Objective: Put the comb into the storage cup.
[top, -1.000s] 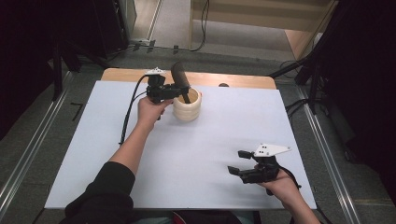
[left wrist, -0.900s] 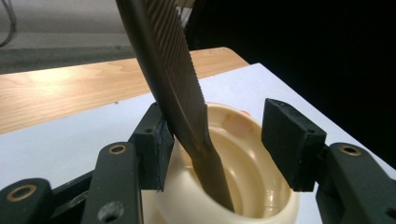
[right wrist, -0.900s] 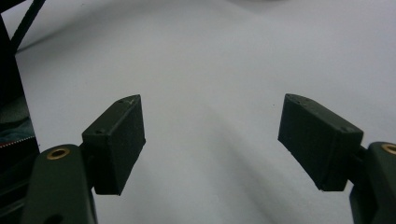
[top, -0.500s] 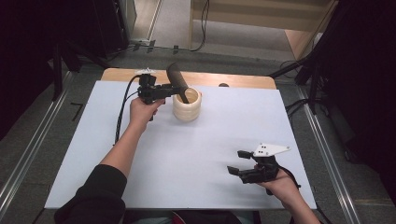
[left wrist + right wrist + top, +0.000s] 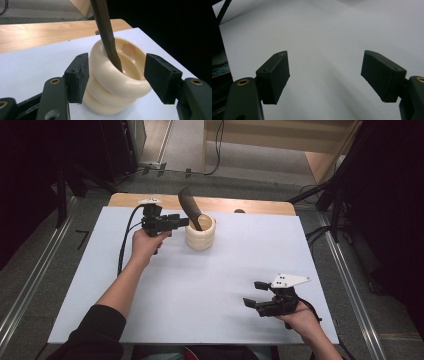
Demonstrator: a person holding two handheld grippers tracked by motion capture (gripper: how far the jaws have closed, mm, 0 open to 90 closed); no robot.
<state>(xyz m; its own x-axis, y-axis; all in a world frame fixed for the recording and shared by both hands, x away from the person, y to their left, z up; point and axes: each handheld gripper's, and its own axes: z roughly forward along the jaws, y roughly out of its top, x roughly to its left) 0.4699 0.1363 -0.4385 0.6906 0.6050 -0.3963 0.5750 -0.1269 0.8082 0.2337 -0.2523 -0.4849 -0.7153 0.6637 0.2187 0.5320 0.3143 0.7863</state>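
Item 1: cream ribbed pot [image 5: 200,234], three stacked rounded rings, set upright on the white table sheet [image 5: 200,290], far-centre, near the bare wood strip [image 5: 225,204] at the table's far edge.

Item 2: dark flat-bladed tool [image 5: 190,210], lodged w/ lower end inside the pot's mouth, leaned up and away to the far left; upper end raised well above the rim. Seen in the left gripper view as a ridged dark shaft [image 5: 105,30] narrowed where it is dipped into the pot [image 5: 115,82].

Item 3: left gripper [image 5: 186,222], held by left hand [image 5: 145,245] just left of the pot; jaws spread wide, one either side of the pot, nothing clamped.

Item 4: right gripper [image 5: 252,293], held near the table's near-right corner, well apart from pot; jaws spread wide, nothing between them but white sheet [image 5: 324,50].
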